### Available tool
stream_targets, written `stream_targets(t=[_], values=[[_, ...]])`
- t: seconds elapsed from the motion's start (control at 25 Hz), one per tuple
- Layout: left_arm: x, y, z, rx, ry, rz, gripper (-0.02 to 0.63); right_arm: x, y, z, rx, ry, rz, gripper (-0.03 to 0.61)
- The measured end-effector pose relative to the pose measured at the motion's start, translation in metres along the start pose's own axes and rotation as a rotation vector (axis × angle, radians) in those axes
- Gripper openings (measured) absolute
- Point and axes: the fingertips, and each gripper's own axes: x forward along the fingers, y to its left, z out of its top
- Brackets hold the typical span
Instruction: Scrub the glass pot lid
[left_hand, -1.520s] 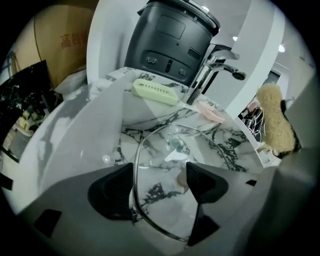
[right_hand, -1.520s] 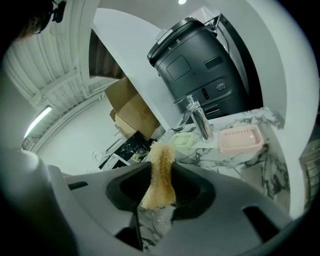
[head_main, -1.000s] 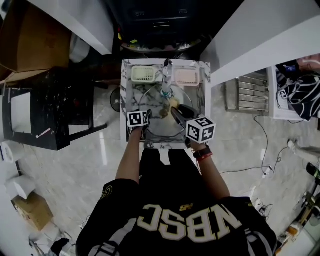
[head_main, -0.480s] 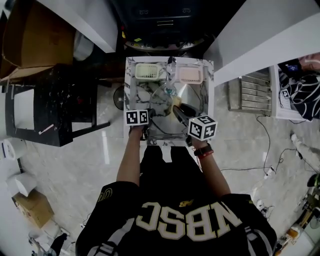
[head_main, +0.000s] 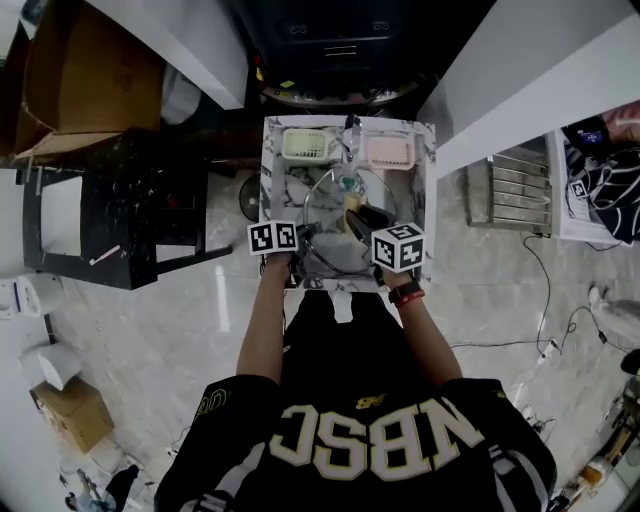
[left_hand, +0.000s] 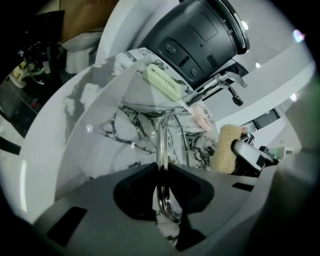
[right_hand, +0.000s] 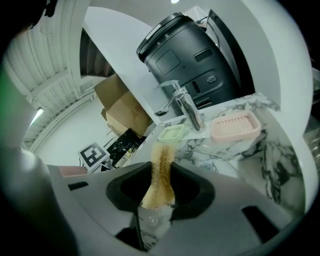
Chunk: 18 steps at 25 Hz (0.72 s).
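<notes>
The left gripper (left_hand: 161, 172) has just been closing its jaws and now pinches the metal rim of the glass pot lid (left_hand: 162, 135), which runs edge-on out from between its pads and arcs over the marble top (right_hand: 280, 155). The right gripper (right_hand: 159, 172) is clamped on a tan sponge (right_hand: 162, 155), which hangs just beside the lid on its right; whether it touches the glass cannot be told. There is one lid and one sponge. Beyond them stand one chrome faucet (right_hand: 187, 107) and two slotted trays, one green (right_hand: 172, 132) and one pink (right_hand: 235, 127). One black appliance (right_hand: 190, 50) stands behind the faucet.
</notes>
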Motion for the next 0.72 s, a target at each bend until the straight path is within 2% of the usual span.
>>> stream_targets(t=[0.16, 0.36, 0.52, 0.72], values=[[-0.011, 0.009, 0.000, -0.074, -0.033, 0.004, 0.080, 0.036, 0.019, -0.004, -0.142, 0.050, 0.078, 0.123], [-0.016, 0.011, -0.002, -0.099, -0.044, 0.006, 0.080, 0.085, 0.043, -0.012, -0.357, 0.118, 0.154, 0.114], [-0.016, 0.009, -0.001, -0.096, -0.041, 0.017, 0.080, 0.116, 0.048, -0.026, -0.474, 0.177, 0.166, 0.107], [-0.017, 0.011, -0.006, -0.101, -0.032, 0.025, 0.081, 0.135, 0.030, -0.024, -0.510, 0.181, 0.103, 0.093]])
